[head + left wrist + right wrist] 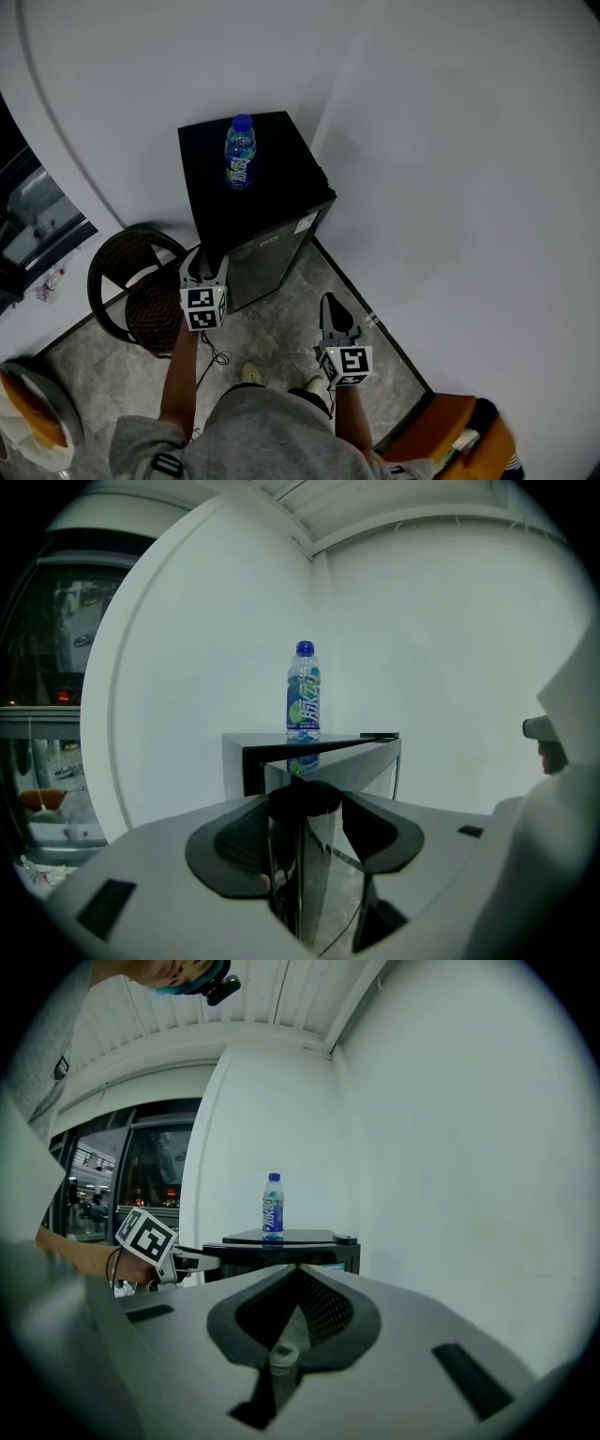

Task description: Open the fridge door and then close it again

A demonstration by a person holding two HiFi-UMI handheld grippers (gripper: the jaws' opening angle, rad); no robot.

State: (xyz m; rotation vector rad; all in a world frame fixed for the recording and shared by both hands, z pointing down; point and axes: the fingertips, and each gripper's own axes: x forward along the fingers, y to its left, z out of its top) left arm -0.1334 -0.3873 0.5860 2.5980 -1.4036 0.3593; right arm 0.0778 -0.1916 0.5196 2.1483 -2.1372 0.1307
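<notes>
head view, with both gripper views: a small black fridge [281, 178] stands on the stone floor [281, 328] in the upper centre of the frame, set into the corner of a white wall [450, 141]. a blue-capped bottle [240, 152] stands upright on its top. the left gripper [204, 261] is at the fridge's near left corner, in the centre left of the frame. in the left gripper view its jaws stand apart, astride the free edge of the fridge door [356, 771], one jaw on each side; the edge nearly fills the gap, and no firm clamp on it shows. in that view the door is ajar, with a dark wedge between door and cabinet that is widest at the left. the right gripper [330, 309] is held lower right of centre, apart from the fridge, with its jaws together and nothing between them. a round wicker chair [131, 291] stands just left of the fridge.
</notes>
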